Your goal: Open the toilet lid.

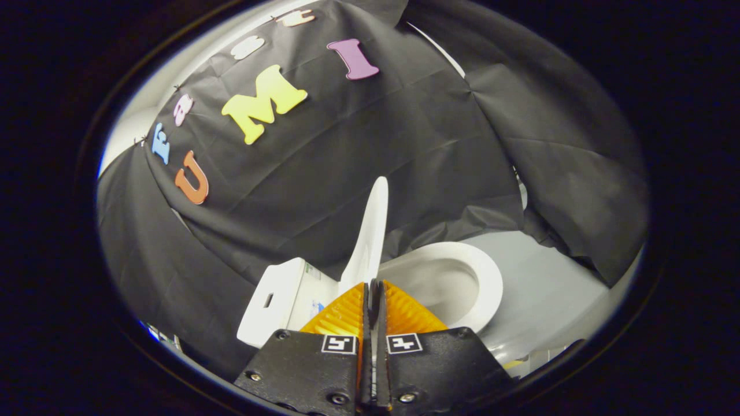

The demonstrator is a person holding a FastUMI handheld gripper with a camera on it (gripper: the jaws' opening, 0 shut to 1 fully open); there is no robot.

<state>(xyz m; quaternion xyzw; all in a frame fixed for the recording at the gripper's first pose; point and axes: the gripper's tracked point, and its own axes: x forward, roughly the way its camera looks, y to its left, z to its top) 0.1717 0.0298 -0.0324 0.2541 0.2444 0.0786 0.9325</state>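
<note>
We see the toilet lid (370,231) raised and standing nearly upright, seen edge-on, rising just ahead of our fingers (373,289) against the black cloth wall (347,173). The fingers are pressed together with no more than a thin slit between them, and the lid's lower edge sits right at their tips; we cannot tell whether they pinch it. The open seat and bowl (462,277) lie to one side of the lid, the white tank (277,300) to the other. Grey floor (549,289) lies beyond the bowl.
</note>
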